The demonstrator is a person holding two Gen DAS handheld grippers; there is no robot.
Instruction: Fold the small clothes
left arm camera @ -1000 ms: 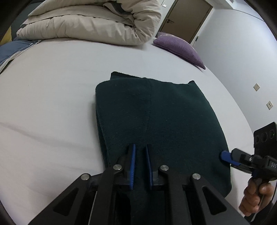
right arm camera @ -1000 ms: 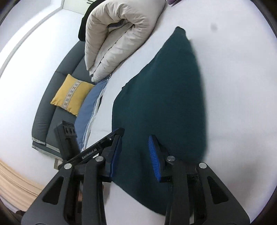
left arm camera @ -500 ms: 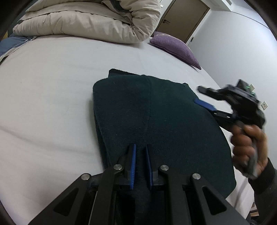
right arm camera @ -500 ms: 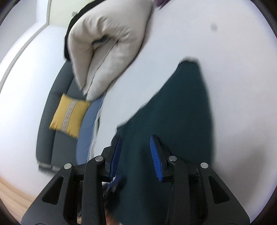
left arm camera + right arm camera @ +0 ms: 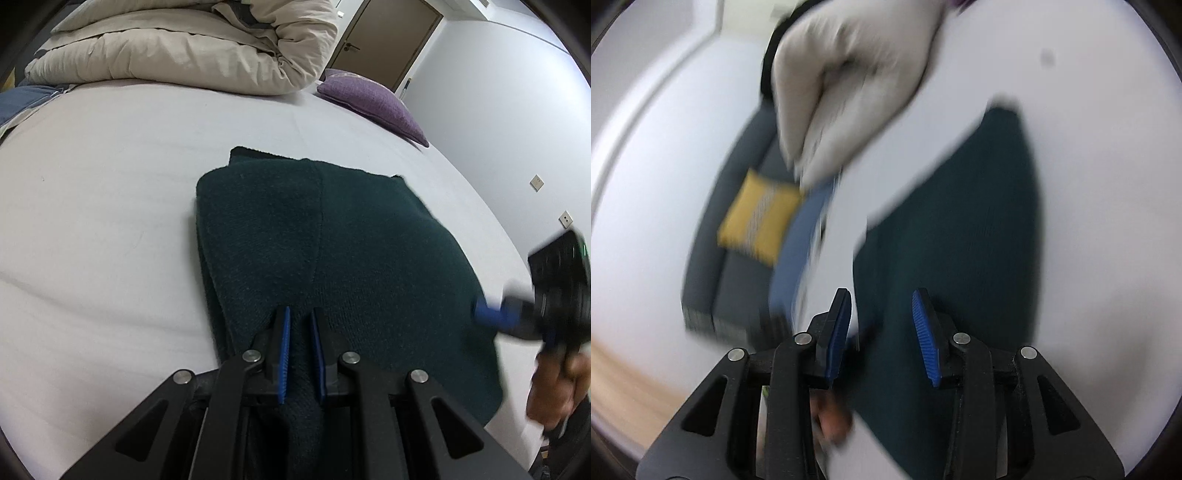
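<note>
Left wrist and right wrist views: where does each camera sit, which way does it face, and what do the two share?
Left wrist: rides the left gripper, looking along its fingers over the dark green garment toward a beige duvet and purple pillow; its jaws are shut on the garment's near edge; the right gripper and the hand holding it show, blurred.
Right wrist: rides the right gripper, jaws open, above the garment's edge, facing a grey sofa with a yellow cushion; heavily blurred.
Shared: garment, duvet, white bed.

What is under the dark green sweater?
The dark green sweater lies on the white bed sheet. A darker folded layer pokes out at its far edge. Whatever else is beneath stays covered. The left tool pinches its near edge.
</note>
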